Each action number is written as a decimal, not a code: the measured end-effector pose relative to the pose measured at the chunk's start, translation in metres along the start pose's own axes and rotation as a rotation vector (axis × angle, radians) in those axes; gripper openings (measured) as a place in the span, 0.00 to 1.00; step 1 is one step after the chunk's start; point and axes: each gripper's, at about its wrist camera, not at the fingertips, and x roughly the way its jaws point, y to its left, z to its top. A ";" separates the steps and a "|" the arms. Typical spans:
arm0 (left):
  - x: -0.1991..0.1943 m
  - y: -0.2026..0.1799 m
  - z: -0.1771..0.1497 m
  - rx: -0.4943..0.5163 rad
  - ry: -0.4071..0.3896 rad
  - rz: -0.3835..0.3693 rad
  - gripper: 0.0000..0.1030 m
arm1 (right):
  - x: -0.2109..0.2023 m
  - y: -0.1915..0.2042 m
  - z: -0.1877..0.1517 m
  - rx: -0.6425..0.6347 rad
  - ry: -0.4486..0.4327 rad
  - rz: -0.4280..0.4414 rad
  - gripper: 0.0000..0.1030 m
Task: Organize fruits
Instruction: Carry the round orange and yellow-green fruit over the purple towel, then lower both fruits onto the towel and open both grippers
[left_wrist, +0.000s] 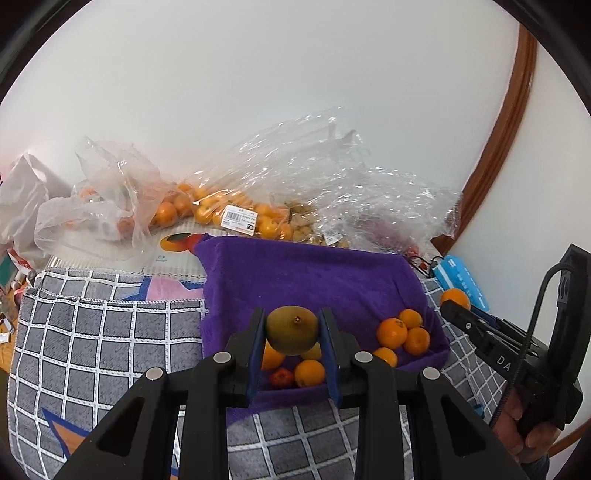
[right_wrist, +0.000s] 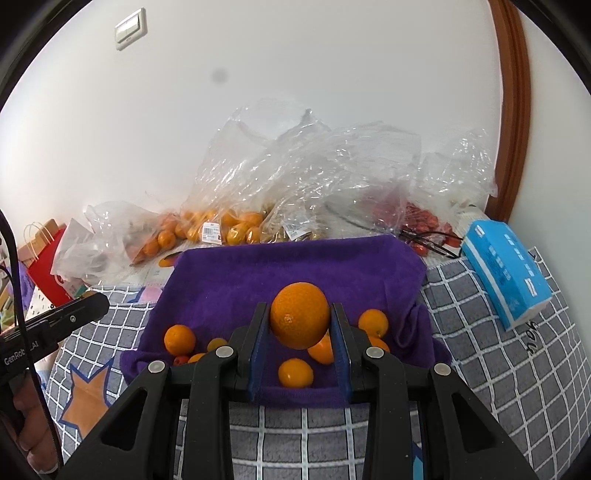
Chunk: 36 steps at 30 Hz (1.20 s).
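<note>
Green-brown pear – smooth, stem facing out.

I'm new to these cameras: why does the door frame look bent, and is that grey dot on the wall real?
Left wrist view: the fisheye lens bows the brown door frame and darkens the corners; the clear plastic bags catch glare. Right wrist view: same bending; the soft grey spot looks like a smudge on the lens, though I cannot be sure; the held orange is sharp.
</note>
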 end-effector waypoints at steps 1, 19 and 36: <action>0.003 0.003 0.001 -0.003 0.004 0.003 0.26 | 0.003 0.000 0.001 -0.002 0.001 -0.002 0.31; 0.055 0.054 0.014 -0.084 0.061 0.048 0.26 | 0.059 -0.025 0.023 -0.004 0.004 -0.041 0.31; 0.121 0.024 0.008 -0.027 0.165 0.029 0.26 | 0.119 -0.056 0.007 0.016 0.093 -0.060 0.31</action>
